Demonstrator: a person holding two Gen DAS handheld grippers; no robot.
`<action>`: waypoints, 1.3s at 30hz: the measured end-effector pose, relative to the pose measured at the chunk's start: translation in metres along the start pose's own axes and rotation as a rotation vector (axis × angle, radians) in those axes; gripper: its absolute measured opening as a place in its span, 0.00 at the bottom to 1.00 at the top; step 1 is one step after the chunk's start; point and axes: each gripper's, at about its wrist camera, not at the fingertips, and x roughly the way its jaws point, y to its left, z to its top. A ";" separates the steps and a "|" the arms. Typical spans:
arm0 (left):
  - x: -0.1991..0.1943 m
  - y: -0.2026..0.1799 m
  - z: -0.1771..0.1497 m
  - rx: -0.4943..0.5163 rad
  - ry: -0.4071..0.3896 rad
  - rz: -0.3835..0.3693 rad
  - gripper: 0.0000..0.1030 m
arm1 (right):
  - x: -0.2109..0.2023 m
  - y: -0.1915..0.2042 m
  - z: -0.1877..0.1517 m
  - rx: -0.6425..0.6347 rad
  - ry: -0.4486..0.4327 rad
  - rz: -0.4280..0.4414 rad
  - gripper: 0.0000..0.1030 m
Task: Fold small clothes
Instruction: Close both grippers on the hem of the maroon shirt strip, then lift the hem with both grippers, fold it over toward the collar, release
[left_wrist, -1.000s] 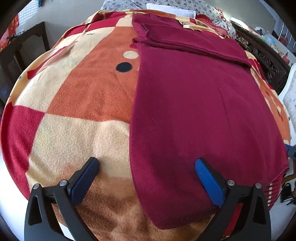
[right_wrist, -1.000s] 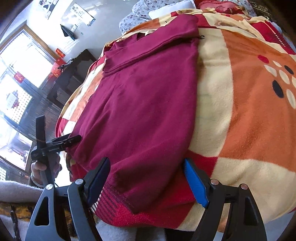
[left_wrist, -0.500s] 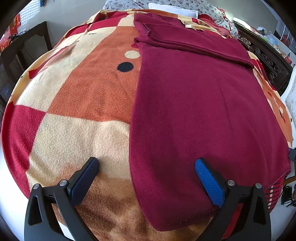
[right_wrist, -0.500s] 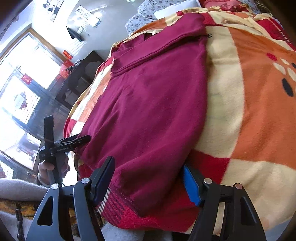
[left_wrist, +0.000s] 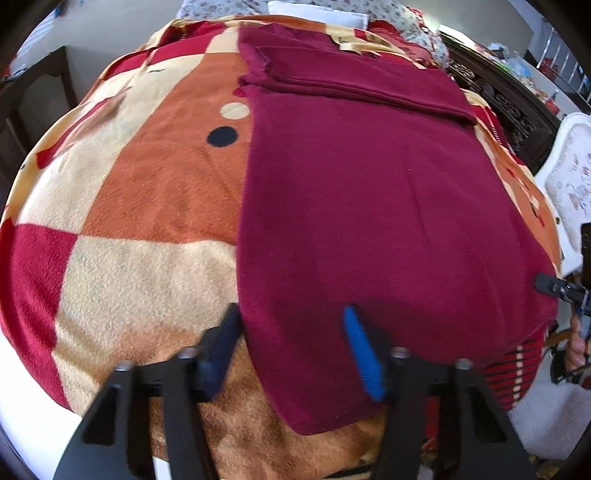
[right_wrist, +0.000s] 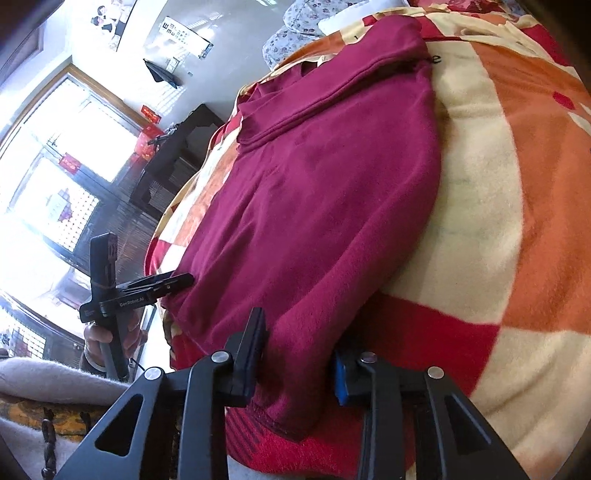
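My left gripper (left_wrist: 291, 350) has just been closing, and its fingers now squeeze in on the near left corner of the dark red sweater (left_wrist: 369, 206). My right gripper (right_wrist: 299, 354) has just been closing too and pinches the near right corner. The sweater lies flat on a checked blanket (left_wrist: 140, 192).

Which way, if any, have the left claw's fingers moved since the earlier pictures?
Yes. The left claw has been closing: its fingers have come inward from the checked blanket toward the near corner of the maroon garment, which lies between them.
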 end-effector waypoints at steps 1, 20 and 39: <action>-0.001 0.000 0.001 -0.001 0.007 -0.019 0.31 | 0.001 -0.001 0.001 0.006 -0.001 0.004 0.33; -0.057 -0.006 0.146 0.010 -0.228 -0.137 0.10 | -0.031 0.028 0.154 -0.131 -0.267 0.043 0.22; 0.066 0.008 0.351 -0.103 -0.188 0.010 0.14 | 0.045 -0.085 0.332 0.112 -0.228 -0.182 0.26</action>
